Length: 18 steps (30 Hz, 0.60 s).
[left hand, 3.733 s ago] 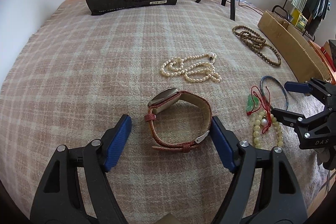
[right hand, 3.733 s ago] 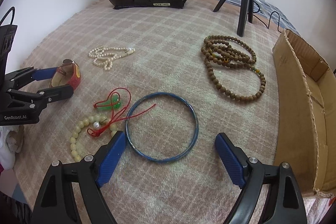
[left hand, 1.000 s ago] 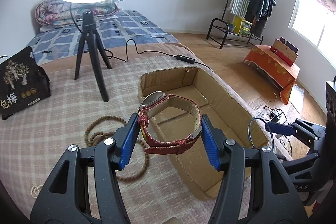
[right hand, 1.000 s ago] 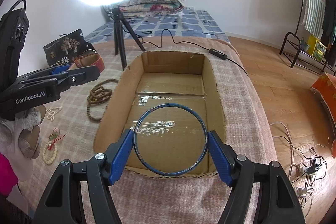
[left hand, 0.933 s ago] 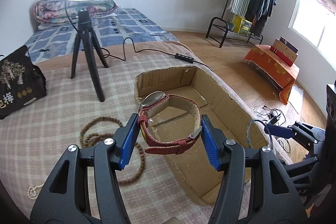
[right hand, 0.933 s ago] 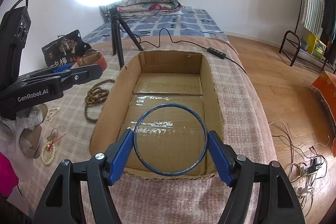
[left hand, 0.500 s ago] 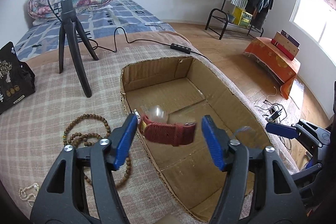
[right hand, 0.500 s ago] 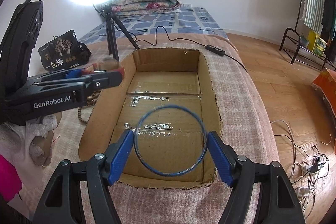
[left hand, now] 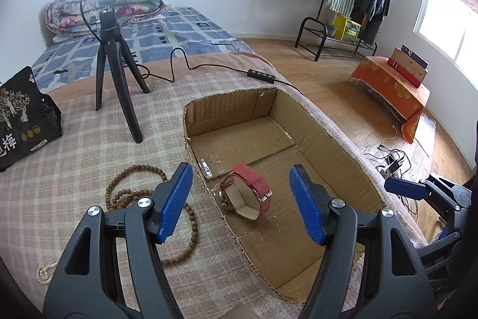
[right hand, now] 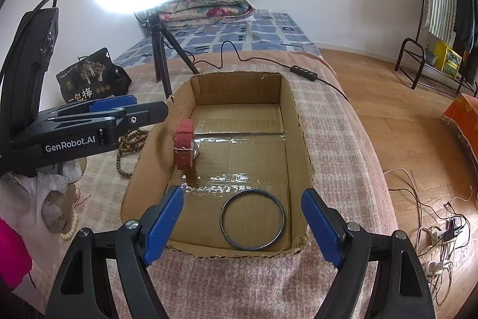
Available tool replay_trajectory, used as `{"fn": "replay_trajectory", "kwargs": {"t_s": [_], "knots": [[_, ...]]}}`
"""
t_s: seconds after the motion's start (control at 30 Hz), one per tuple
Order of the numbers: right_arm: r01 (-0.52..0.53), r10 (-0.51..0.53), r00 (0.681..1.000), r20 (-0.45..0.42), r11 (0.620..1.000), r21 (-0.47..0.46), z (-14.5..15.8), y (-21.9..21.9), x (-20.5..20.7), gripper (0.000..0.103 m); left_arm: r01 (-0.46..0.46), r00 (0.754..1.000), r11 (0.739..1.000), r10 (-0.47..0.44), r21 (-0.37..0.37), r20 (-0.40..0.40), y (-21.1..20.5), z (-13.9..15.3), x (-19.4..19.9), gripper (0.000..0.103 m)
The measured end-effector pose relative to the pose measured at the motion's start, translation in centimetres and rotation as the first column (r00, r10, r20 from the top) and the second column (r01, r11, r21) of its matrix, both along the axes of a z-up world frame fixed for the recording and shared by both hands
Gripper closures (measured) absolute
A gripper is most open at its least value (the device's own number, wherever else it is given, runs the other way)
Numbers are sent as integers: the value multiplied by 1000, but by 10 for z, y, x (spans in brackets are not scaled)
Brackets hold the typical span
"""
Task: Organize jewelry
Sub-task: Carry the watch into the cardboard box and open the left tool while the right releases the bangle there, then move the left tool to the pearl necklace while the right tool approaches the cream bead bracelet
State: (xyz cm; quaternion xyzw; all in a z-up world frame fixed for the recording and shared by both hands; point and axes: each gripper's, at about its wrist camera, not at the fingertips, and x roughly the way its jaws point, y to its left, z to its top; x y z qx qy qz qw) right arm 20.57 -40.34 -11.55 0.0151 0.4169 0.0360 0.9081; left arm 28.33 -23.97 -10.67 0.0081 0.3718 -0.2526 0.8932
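An open cardboard box [left hand: 343,139] [right hand: 301,139] sits on the checked blanket. A red-strapped watch [left hand: 246,193] [right hand: 183,145] is inside it by the left wall, free of any gripper. It looks slightly blurred and tilted, so I cannot tell whether it rests on the floor. A blue bangle [right hand: 222,219] lies flat on the box floor at the near end. My left gripper [left hand: 240,178] hangs open above the watch. My right gripper [right hand: 242,193] is open above the bangle, with nothing between its pads.
Brown wooden beads [left hand: 134,193] [right hand: 128,145] lie left of the box. A tripod [left hand: 116,86] with a ring light and a black bag [left hand: 21,122] stand behind. A pearl strand [left hand: 44,271] is near left. A cable controller [left hand: 261,74] lies past the box. On the right, the bed edge drops to the floor.
Both grippers have opened. The watch has left the left jaws and dropped into the box. The bangle has fallen from the right jaws onto the box floor.
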Motion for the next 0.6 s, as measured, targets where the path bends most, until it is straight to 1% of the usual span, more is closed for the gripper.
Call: {"fn": "replay_trajectory", "kwargs": {"t_s": [0.17,0.3,0.53,0.6], "knots": [[-1,1,1000,8,1000,-8,10,7,-8,20,-7,1000,1000,8,-6,25,11,15,-10,34],[-10,10,1000,18,1000,-10,20,15,-16,20,-22,999,1000,22,-9,47,29,28,-18,34],[-42,43,998,38,999,-23,38,36,-33,20,-77,994,997,79,-27,81,80,52,-36,34],[-50,51,998,40,999,-12,41,41,-36,20,-97,991,995,99,-34,87,97,58,-41,34]]}}
